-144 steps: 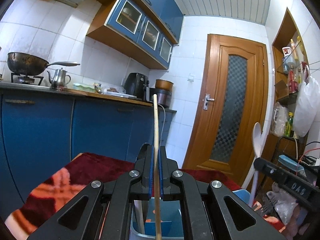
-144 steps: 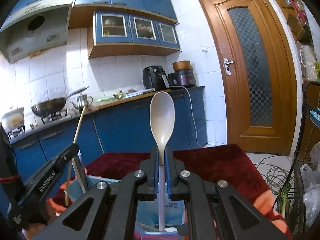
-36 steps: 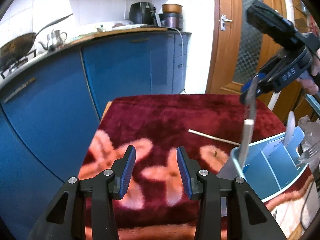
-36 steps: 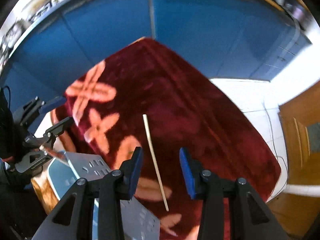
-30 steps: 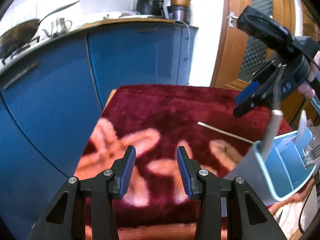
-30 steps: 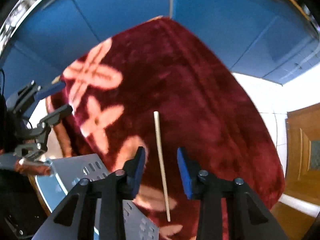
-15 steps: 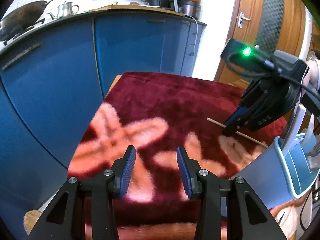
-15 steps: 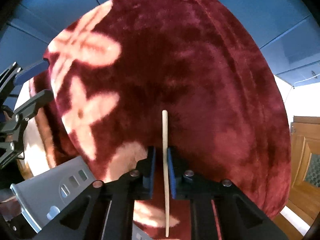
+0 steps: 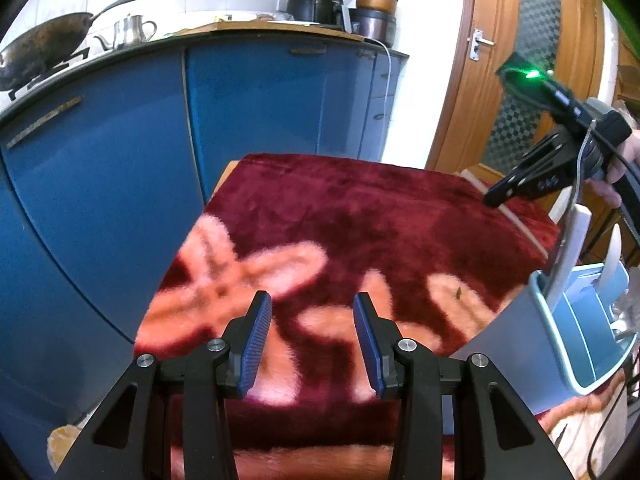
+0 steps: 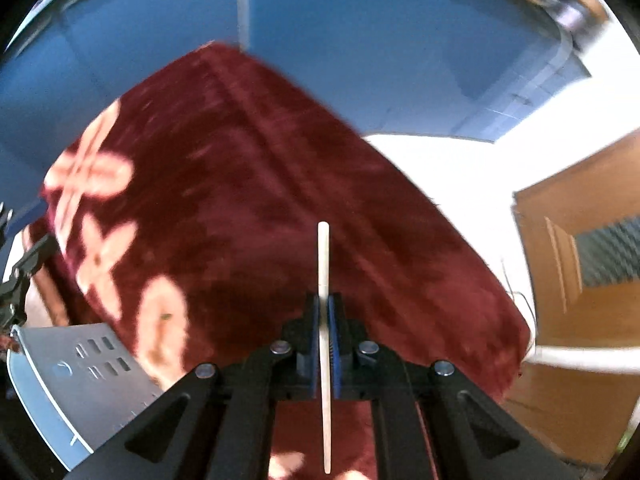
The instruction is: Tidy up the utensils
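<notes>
Lifted off the cloth (image 10: 248,216) since half a second ago, the chopstick (image 10: 323,280) now sits pinched between the right gripper's (image 10: 324,320) blue pads, its tip pointing forward above the plush maroon pile with pink flower shapes. It is a thin, pale, straight wooden stick. No writing on it can be read; the lettering on the gripper's side in the left view is too blurred to make out. The left gripper (image 9: 312,334) hangs empty over the cloth, ribbed blue pads wide apart. At right stands the holder (image 9: 576,344), grey and light-blue plastic with slotted walls, a flat white-handled utensil (image 9: 572,248) leaning in it.
</notes>
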A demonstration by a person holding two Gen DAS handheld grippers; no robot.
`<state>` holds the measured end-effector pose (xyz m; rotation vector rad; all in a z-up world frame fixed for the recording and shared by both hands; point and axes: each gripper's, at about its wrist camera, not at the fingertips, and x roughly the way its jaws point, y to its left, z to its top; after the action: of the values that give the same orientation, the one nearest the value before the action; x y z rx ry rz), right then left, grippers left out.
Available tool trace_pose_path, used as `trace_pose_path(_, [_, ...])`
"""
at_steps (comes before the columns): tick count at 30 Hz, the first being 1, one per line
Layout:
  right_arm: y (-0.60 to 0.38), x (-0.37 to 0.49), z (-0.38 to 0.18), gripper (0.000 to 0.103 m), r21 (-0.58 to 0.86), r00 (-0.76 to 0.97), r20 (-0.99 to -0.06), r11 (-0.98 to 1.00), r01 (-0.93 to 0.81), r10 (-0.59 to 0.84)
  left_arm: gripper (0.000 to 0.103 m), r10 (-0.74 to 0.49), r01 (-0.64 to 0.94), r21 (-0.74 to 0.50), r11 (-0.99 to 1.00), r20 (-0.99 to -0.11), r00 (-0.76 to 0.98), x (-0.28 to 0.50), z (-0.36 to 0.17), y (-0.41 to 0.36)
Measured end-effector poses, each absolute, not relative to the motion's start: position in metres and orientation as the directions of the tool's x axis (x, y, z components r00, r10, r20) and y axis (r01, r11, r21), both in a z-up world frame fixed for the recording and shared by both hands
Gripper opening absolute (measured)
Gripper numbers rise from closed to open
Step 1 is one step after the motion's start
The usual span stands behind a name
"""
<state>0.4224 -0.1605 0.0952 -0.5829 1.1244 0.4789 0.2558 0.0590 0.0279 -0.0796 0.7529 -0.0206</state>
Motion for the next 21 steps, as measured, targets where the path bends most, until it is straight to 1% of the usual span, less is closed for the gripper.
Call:
trace_pose_path(7, [-0.219, 0.392, 0.124, 0.006, -0.212, 0.503, -0.862, 0.866, -0.452, 0.052, 0.044, -0.063, 0.020, -0.073, 0.997, -0.664, 0.745, 0.247, 0.035, 0.047])
trace_pose_path(11, [-0.247, 0.359, 0.152, 0.006, -0.210, 0.594, -0.803, 0.912, -0.353, 0.045, 0.043, -0.081, 0.045, -0.071, 0.996, -0.656, 0.750, 0.238, 0.040, 0.038])
trace_pose_path(12, [-0.252, 0.349, 0.158, 0.006, -0.205, 0.614, -0.788, 0.921, -0.332, 0.046, 0.043, -0.066, 0.038, -0.058, 0.998, -0.658, 0.750, 0.236, 0.042, 0.036])
trace_pose_path(14, [-0.263, 0.324, 0.173, 0.006, -0.171, 0.660, -0.748, 0.940, -0.294, 0.071, 0.043, -0.047, 0.029, -0.038, 0.999, -0.654, 0.755, 0.230, 0.046, 0.033])
trace_pose_path(18, [-0.274, 0.274, 0.195, 0.006, -0.062, 0.739, -0.653, 0.960, -0.274, 0.169, 0.043, -0.046, 0.016, -0.053, 0.998, -0.642, 0.766, 0.215, 0.053, 0.035])
trace_pose_path(21, [-0.270, 0.243, 0.201, 0.007, -0.030, 0.794, -0.571, 0.962, -0.272, 0.207, 0.043, -0.057, 0.014, -0.073, 0.997, -0.640, 0.766, 0.199, 0.057, 0.034])
